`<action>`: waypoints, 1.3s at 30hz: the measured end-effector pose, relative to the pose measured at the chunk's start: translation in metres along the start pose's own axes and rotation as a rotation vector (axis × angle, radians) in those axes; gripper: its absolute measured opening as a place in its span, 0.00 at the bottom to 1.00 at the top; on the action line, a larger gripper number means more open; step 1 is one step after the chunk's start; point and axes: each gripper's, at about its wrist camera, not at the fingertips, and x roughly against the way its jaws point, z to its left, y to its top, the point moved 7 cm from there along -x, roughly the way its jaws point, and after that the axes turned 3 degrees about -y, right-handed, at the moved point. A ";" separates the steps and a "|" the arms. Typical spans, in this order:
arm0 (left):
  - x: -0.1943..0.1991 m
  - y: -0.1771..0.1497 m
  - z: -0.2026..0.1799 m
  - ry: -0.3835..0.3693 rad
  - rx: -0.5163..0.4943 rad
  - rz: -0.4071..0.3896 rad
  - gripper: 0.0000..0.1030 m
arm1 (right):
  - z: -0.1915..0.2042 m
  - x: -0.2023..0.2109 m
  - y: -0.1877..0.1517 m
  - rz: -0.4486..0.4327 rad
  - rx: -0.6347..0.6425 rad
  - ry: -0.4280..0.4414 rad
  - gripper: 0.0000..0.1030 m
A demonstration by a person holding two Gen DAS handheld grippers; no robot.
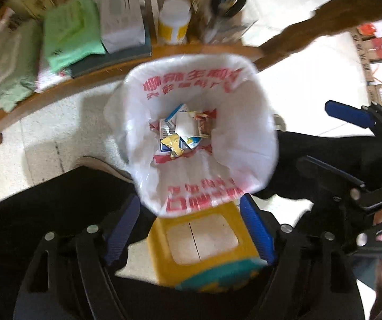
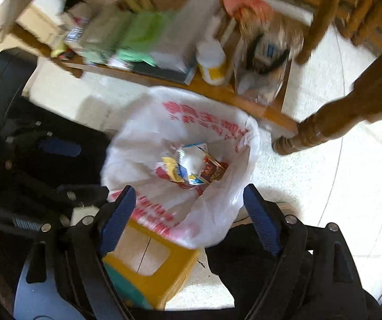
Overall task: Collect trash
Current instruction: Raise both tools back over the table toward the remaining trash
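Observation:
A bin lined with a white plastic bag point(image 1: 244, 122) with red print stands on the floor; it also shows in the right wrist view point(image 2: 143, 130). Several crumpled cartons and wrappers point(image 1: 183, 133) lie at its bottom, also seen in the right wrist view point(image 2: 193, 168). My left gripper point(image 1: 188, 229) is open and empty, above the bin's near rim. My right gripper point(image 2: 191, 218) is open and empty, also above the near rim; it appears at the right of the left wrist view point(image 1: 332, 138). The left gripper shows dimly at the left of the right wrist view point(image 2: 57, 146).
A yellow stool point(image 1: 201, 242) stands against the bin's near side, also in the right wrist view point(image 2: 148, 261). A low wooden shelf point(image 1: 89, 80) behind the bin holds a white bottle point(image 1: 173, 21), a green packet point(image 1: 71, 32) and boxes. A wooden table leg point(image 2: 324, 125) stands to the right. The person's dark-trousered legs point(image 1: 44, 208) flank the bin.

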 end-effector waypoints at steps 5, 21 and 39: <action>0.090 -0.011 -0.008 0.013 -0.014 -0.082 0.76 | 0.011 0.118 0.015 -0.187 0.130 -0.024 0.91; 0.342 0.070 -0.036 0.165 0.006 -0.306 0.92 | -0.035 0.327 0.123 -0.446 0.266 -0.125 0.94; 0.314 0.169 -0.031 0.143 0.050 -0.209 0.92 | -0.099 0.312 0.199 -0.415 0.282 -0.087 0.94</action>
